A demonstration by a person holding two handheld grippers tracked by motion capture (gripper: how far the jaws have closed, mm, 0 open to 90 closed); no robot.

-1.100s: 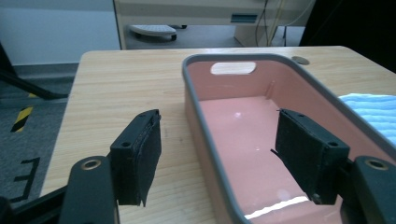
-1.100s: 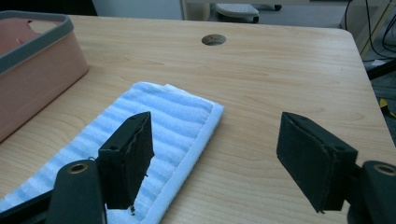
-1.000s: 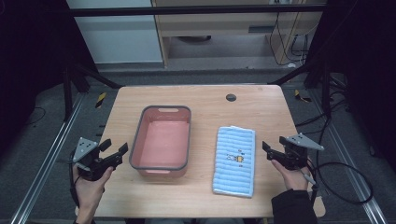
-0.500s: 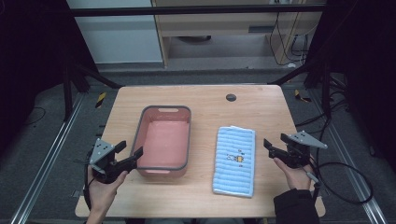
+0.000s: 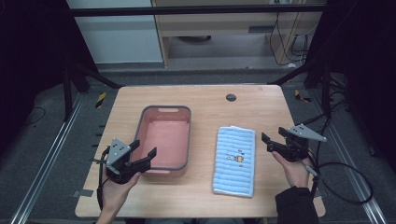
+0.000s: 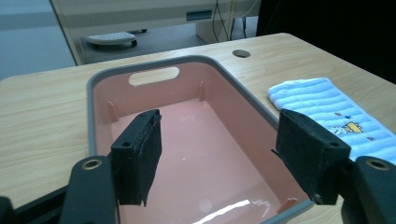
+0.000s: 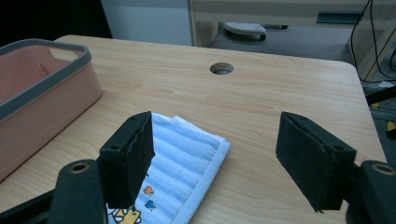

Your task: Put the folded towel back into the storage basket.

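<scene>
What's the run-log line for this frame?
left gripper: open, at bin near corner | right gripper: open, beside towel | bin: empty | towel: folded, flat on table

Wooden table [image 5: 205, 100], light grain, round cable hole [image 5: 230, 97] near far edge. Pink tub [image 5: 164, 140] with grey rim, empty, left of centre. Folded blue striped towel [image 5: 235, 160] with small cartoon print, right of tub, apart from it.
</scene>
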